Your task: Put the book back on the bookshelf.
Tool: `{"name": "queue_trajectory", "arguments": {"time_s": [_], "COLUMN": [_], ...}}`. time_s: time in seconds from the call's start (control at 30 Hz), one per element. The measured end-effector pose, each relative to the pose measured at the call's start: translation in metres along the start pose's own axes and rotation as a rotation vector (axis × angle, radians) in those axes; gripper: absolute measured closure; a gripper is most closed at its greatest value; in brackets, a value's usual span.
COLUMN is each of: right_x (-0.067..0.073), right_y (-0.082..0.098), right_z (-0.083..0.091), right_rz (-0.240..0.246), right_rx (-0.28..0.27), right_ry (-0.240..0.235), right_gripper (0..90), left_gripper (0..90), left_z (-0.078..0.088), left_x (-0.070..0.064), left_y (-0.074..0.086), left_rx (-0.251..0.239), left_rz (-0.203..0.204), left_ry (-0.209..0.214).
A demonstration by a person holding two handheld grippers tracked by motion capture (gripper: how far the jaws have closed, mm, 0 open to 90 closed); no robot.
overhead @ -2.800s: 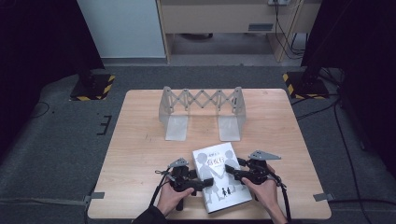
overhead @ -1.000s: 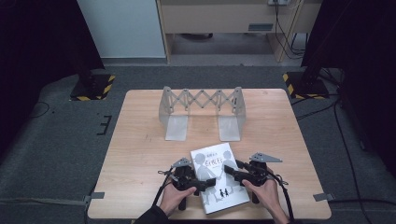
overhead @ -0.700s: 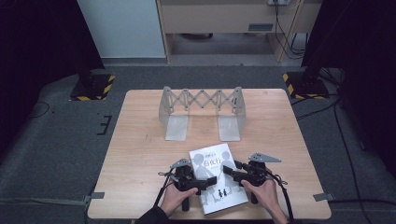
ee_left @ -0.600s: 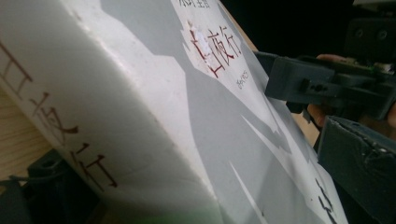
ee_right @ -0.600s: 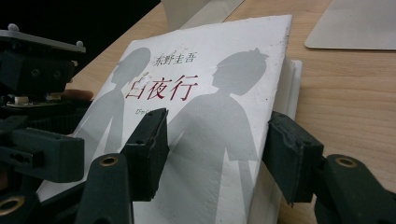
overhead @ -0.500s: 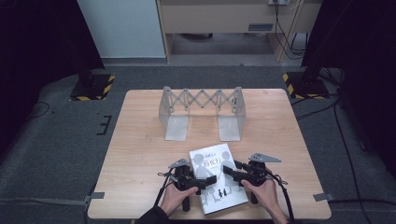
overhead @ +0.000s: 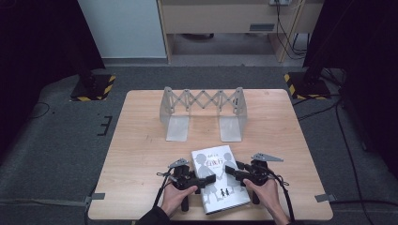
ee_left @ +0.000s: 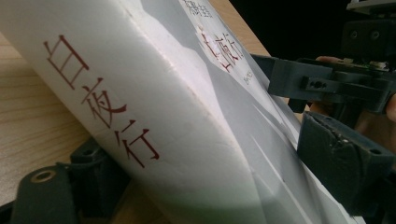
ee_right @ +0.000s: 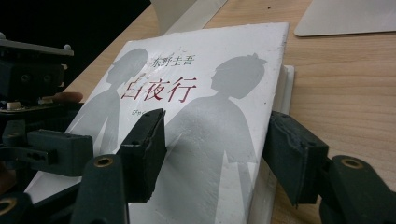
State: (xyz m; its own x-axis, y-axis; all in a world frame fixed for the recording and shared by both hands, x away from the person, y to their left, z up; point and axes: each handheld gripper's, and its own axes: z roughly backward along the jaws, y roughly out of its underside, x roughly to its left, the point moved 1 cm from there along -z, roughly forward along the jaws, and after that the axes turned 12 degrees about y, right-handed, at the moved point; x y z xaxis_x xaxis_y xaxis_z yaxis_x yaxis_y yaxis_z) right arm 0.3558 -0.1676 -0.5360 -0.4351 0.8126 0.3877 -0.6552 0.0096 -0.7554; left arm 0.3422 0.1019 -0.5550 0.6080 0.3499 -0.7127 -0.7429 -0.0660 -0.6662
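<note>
A thick white book (overhead: 218,180) with grey silhouettes and red characters lies near the table's front edge. My left gripper (overhead: 206,179) comes in from its left. In the left gripper view the spine of the book (ee_left: 154,93) sits between the jaws, one under it and one on the cover; they have just been closing and are shut on it. My right gripper (overhead: 230,168) straddles the right edge of the book (ee_right: 210,93). Its jaws have just been opening and stand open (ee_right: 215,154), one over the cover, one beside the pages.
A grey metal accordion stand (overhead: 202,110) with two flat base plates stands at the back of the wooden table (overhead: 141,154). One base plate (ee_right: 345,18) lies just beyond the book. The table's front edge is close behind both hands.
The book has turned slightly and edged left since the earliest frame. The left gripper has moved in on the spine. Both hands have stayed nearly in place over the last second.
</note>
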Motion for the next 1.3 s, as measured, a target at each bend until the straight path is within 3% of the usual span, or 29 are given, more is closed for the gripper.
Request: {"name": "queue_trajectory", "arguments": {"time_s": [0.03, 0.1, 0.27, 0.33, 0.43, 0.57, 0.77, 0.87, 1.07, 1.2, 1.3], "right_x": [0.001, 0.002, 0.002, 0.003, 0.004, 0.006, 0.008, 0.014, 0.011, 0.005, -0.007], "right_y": [0.001, 0.002, -0.002, -0.004, -0.011, -0.017, -0.019, -0.021, -0.021, -0.025, -0.027], "right_z": [-0.002, -0.003, 0.0, 0.003, 0.011, 0.017, 0.023, 0.025, 0.025, 0.032, 0.039], "right_rz": [0.025, 0.007, -0.018, -0.022, -0.009, 0.005, 0.024, 0.05, 0.046, 0.045, 0.036], "right_rx": [-0.013, -0.006, -0.013, -0.037, -0.095, -0.154, -0.21, -0.211, -0.217, -0.254, -0.278], "right_ry": [0.007, -0.004, -0.016, -0.025, -0.038, -0.047, -0.065, -0.085, -0.098, -0.068, -0.017], "right_gripper": [35.0, 34.7, 36.1, 36.8, 40.9, 46.0, 52.5, 54.4, 55.3, 51.8, 47.9], "left_gripper": [14.9, 15.5, 18.4, 23.2, 27.8, 31.0, 34.3, 36.9, 40.8, 43.0, 44.7], "left_z": [0.0, 0.0, 0.002, 0.006, 0.01, 0.012, 0.009, 0.007, 0.009, 0.011, 0.013], "left_x": [0.0, 0.0, -0.006, -0.011, -0.019, -0.025, -0.027, -0.028, -0.029, -0.03, -0.032], "left_y": [0.0, 0.0, -0.005, -0.01, -0.019, -0.024, -0.025, -0.024, -0.024, -0.025, -0.028], "left_rx": [-0.001, -0.007, -0.025, -0.049, -0.066, -0.085, -0.093, -0.097, -0.103, -0.102, -0.098], "left_rz": [0.0, -0.001, -0.049, -0.073, -0.14, -0.18, -0.19, -0.175, -0.162, -0.146, -0.137], "left_ry": [0.0, 0.002, 0.02, 0.034, 0.03, 0.031, 0.069, 0.1, 0.108, 0.119, 0.13]}}
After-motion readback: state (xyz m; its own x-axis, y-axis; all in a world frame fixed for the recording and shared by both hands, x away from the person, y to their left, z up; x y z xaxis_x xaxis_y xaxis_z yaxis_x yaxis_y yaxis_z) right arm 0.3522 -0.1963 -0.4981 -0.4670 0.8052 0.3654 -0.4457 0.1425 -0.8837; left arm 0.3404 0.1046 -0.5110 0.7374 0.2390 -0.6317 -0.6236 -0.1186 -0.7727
